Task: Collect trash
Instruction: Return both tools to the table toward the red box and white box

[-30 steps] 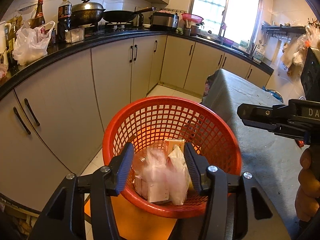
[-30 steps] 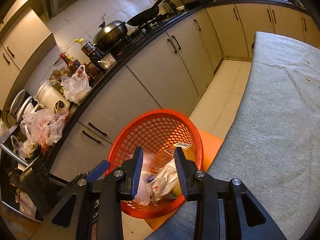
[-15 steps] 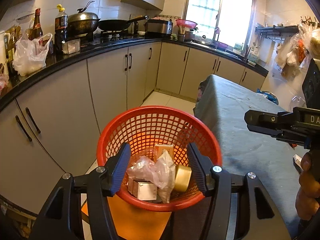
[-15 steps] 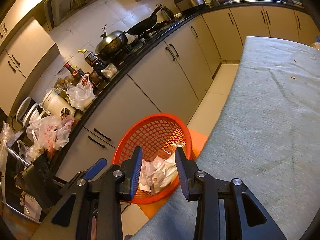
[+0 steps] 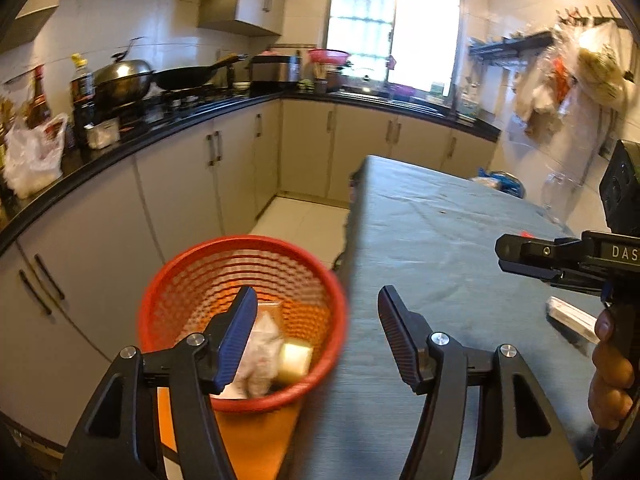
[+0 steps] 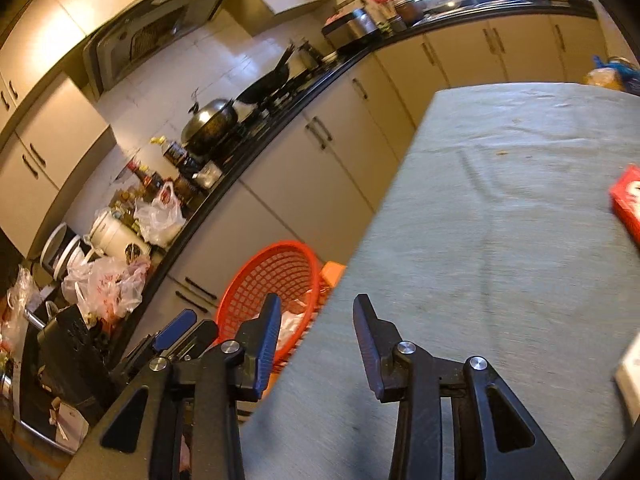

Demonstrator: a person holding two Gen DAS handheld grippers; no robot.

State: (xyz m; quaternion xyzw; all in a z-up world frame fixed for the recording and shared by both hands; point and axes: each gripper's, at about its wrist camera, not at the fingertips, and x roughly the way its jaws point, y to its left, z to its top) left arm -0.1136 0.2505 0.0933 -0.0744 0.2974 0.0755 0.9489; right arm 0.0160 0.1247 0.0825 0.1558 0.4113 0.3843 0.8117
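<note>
Both the left gripper (image 5: pixel 318 334) and right gripper (image 6: pixel 316 336) are opening, holding nothing. Trash is sitting in the red basket (image 5: pixel 184 276) beside the table's (image 5: pixel 440 240) left edge; a red packet (image 6: pixel 628 204) is lying near its right edge and risks being overlooked or nudged off.

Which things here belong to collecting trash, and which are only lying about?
Job:
- red basket holding trash
- red packet on the table
- white box on the table

Lying about:
- wok
- lidded pot
- white bag
</note>
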